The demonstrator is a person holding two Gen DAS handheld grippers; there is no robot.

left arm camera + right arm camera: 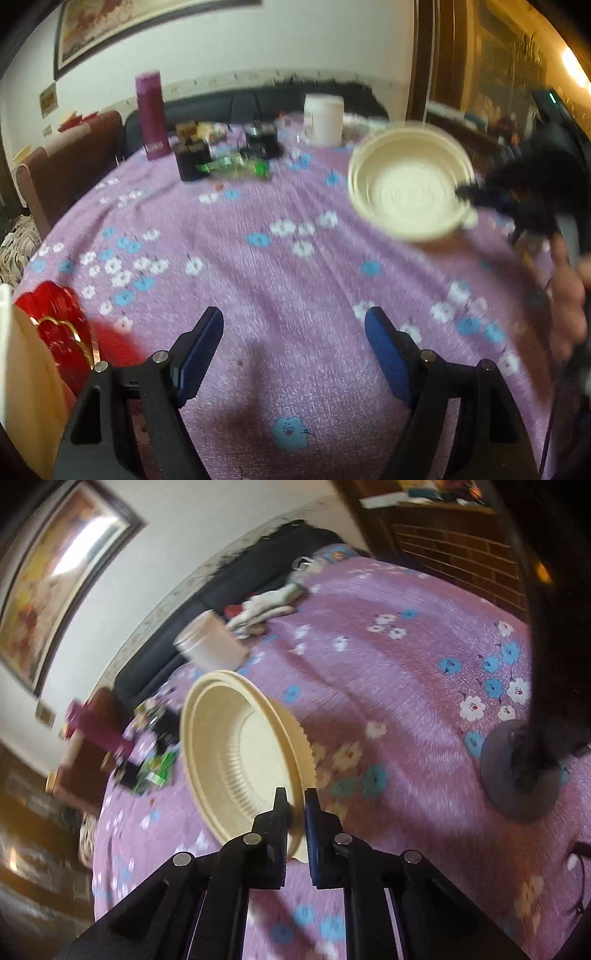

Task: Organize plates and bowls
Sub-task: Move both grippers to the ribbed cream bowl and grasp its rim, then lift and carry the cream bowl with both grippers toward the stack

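Observation:
A cream bowl (pixel 240 760) hangs tilted above the purple flowered tablecloth (pixel 388 664), its rim pinched between the jaws of my right gripper (pixel 297 797), which is shut on it. The left wrist view shows the same bowl (pixel 410 184) lifted at the right, held at its edge by the right gripper (pixel 480 201) and a hand (pixel 569 295). My left gripper (pixel 293 325) is open over bare cloth with nothing between its fingers. A cream plate edge (pixel 26 376) shows at the far left, partly cut off.
A red and gold object (pixel 62 332) lies at the left edge. At the back stand a magenta flask (pixel 151 114), a white tub (pixel 323 118) and dark small items (pixel 221 155). A grey lamp base (pixel 521 771) with a black stem sits at the right. Chairs (pixel 66 162) stand beyond the table.

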